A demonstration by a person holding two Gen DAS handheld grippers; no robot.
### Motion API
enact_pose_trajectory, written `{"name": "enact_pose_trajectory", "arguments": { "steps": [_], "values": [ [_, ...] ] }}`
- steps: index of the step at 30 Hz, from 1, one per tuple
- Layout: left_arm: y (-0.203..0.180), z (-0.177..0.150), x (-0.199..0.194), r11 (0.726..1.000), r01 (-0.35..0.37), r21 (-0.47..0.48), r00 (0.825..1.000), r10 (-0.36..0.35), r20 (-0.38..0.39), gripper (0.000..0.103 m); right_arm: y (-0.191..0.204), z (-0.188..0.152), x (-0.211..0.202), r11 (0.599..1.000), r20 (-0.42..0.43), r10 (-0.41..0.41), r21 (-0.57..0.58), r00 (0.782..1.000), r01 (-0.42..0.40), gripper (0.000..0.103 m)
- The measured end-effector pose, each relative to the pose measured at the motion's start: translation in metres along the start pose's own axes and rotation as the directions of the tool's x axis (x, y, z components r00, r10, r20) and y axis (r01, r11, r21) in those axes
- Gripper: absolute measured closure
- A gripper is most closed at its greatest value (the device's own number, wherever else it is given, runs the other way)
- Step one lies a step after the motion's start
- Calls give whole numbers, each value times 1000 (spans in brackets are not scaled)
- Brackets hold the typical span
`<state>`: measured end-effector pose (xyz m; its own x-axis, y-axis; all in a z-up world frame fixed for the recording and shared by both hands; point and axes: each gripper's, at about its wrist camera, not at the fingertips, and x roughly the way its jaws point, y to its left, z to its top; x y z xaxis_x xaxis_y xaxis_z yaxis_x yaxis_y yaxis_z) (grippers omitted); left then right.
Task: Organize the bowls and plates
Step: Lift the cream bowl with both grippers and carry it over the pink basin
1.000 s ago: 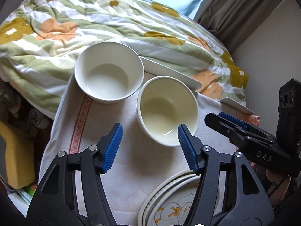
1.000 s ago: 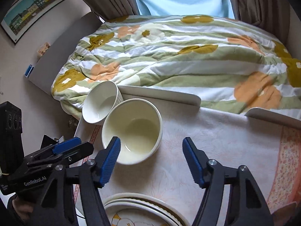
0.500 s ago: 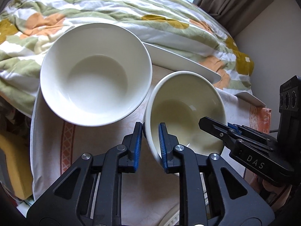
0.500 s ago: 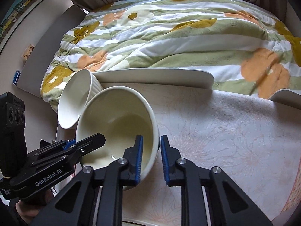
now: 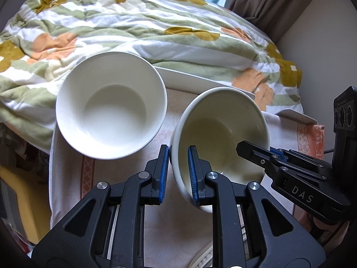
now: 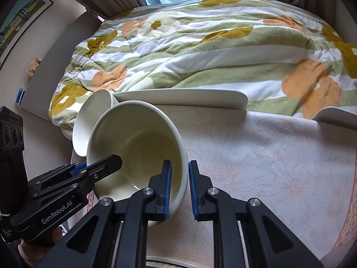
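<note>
On floral cloth, both tongs pinch the glossy round cream bowl

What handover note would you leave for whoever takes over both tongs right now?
Left tongs: shut on the near-left rim of the cream bowl.
Right tongs: shut on the same bowl's opposite rim.
Cream bowl: gripped from both sides, tilted, over the tablecloth.
White bowl: on the cloth just left of it, untouched.
Plates: stacked at the near edge, mostly hidden.
Done: two-sided grip on the cream bowl.
Left: probably nest it in the white bowl, then tidy the plates.
</note>
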<state>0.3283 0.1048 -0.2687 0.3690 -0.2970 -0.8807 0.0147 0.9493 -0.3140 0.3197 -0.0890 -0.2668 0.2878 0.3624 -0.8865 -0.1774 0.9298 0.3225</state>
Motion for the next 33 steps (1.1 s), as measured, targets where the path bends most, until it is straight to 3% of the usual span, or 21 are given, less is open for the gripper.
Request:
{"name": "enact_pose_trajectory", "arguments": {
  "steps": [7, 15, 24, 33],
  "values": [
    [-19, -3, -30, 1000, -10, 17, 999, 9, 43, 88, -1, -5, -28, 1000, 44, 28, 6, 999, -28, 89],
    [-75, -27, -77, 999, 2, 34, 996, -5, 85, 88, -17, -22, -94, 998, 102, 53, 9, 993, -54, 89],
    [-191, -87, -98, 997, 28, 78, 995, -35, 92, 88, -78, -76, -188, 1000, 161, 22, -3, 987, -21, 89],
    [-306, -138, -68, 983, 77, 166, 997, -81, 16, 88, -170, -135, -245, 996, 180, -65, 66, 982, 54, 89]
  ]
}}
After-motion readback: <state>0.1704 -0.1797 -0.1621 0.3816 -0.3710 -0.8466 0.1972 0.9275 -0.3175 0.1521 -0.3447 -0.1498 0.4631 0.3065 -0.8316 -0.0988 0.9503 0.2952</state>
